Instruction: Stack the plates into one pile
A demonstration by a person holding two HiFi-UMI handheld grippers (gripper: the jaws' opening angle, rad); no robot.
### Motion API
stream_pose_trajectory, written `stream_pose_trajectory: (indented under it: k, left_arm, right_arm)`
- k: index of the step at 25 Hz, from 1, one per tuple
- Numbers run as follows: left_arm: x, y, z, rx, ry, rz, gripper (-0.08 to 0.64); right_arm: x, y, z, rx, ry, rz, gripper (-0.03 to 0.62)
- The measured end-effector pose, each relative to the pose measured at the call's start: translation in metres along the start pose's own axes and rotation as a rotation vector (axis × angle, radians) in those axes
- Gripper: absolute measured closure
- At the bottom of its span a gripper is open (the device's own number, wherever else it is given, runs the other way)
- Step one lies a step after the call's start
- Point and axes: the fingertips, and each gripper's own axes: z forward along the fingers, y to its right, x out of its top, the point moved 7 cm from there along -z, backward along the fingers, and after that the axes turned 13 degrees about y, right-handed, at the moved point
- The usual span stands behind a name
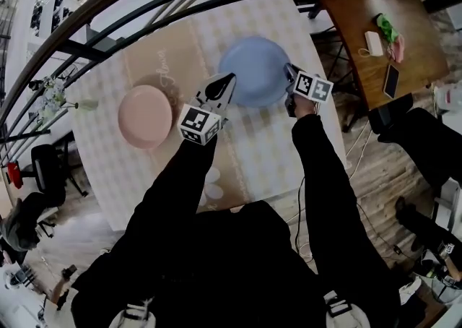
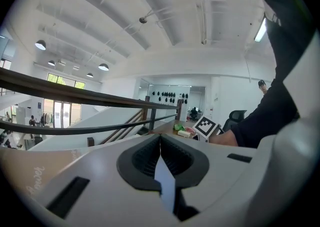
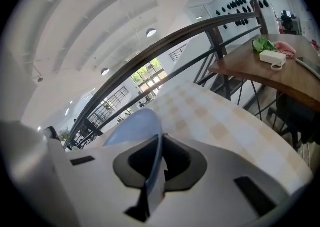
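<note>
Two grippers clamp opposite rims of a blue plate, and a pink plate waits apart on the table.

Head view: there are two plates in all, one blue plate [image 1: 254, 66] and one pink plate [image 1: 145, 115], well apart on the checked table [image 1: 274, 147]. The left gripper [image 1: 225, 82] bites the blue plate's left rim and the right gripper [image 1: 290, 74] bites its right rim. The pink plate lies to the picture's left, beyond the left gripper, so that hand is nearer and the carry would likely run that way. Left gripper view: the jaws are clenched on a thin pale-blue sliver, the plate's rim seen edge-on, and the pink plate is out of sight. Right gripper view: the jaws are pinched on the blue rim, and the plate spreads away to the left above the tabletop.
</note>
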Motion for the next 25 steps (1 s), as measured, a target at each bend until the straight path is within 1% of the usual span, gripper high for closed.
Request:
stream_pose_trajectory:
  k: [3,7,12,17,21,25]
  left_arm:
    - [0.01,0.002,-0.022,0.013,0.0,0.031,0.54]
    - [0.027,0.002,-0.053,0.032,0.009,0.06,0.54]
    - [0.048,0.006,-0.106,0.093,0.01,0.089,0.54]
    - [0.063,0.008,-0.149,0.163,0.022,0.095,0.54]
    - [0.074,0.007,-0.177,0.206,0.023,0.106,0.54]
    - [0.078,0.002,-0.209,0.267,0.001,0.131,0.54]
  right_arm:
    - [-0.003,-0.013,-0.013,-0.004,-0.005,0.038,0.569]
    - [-0.007,-0.031,-0.032,-0.003,-0.003,0.059,0.568]
    - [-0.021,-0.061,-0.047,0.033,-0.027,0.073,0.566]
    - [-0.031,-0.088,-0.057,0.073,-0.055,0.123,0.563]
    - [-0.033,-0.108,-0.058,0.103,-0.078,0.102,0.565]
    - [-0.042,-0.134,-0.056,0.143,-0.107,0.076,0.563]
